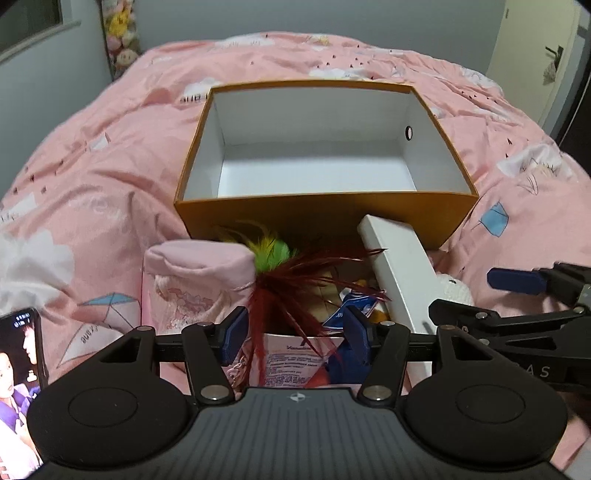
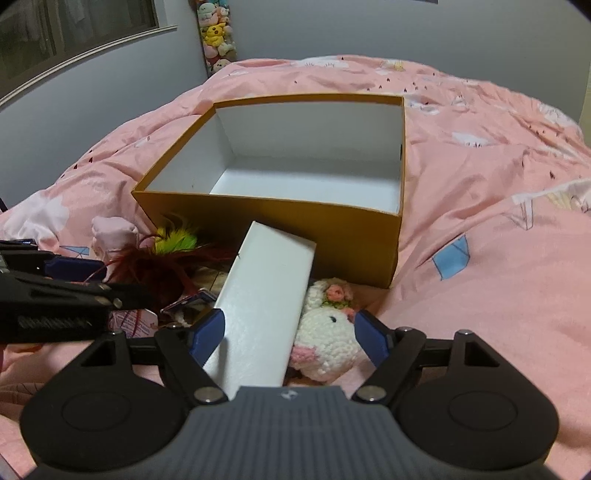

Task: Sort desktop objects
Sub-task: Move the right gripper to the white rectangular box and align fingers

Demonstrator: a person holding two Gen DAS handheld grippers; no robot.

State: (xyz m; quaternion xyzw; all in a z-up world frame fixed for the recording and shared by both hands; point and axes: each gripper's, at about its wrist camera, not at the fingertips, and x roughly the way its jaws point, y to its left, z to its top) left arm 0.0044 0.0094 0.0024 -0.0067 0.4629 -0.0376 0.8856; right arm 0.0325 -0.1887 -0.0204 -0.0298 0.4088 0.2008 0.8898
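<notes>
An open orange box (image 1: 317,218) with a bare white inside stands on the pink bed; it also shows in the right wrist view (image 2: 280,229). A pile lies in front of it: a feather toy (image 1: 284,269), a pink pouch (image 1: 192,284), a long white box (image 1: 399,269), a white crochet plush (image 2: 328,336). My left gripper (image 1: 295,336) is open over the feathers and a pink packet (image 1: 291,362). My right gripper (image 2: 288,332) is open, its jaws either side of the white box (image 2: 266,302) and plush.
A phone (image 1: 18,373) with a lit screen lies at the left on the pink duvet (image 1: 92,192). Plush toys (image 2: 216,33) hang on the far wall. A door (image 1: 532,55) is at the far right.
</notes>
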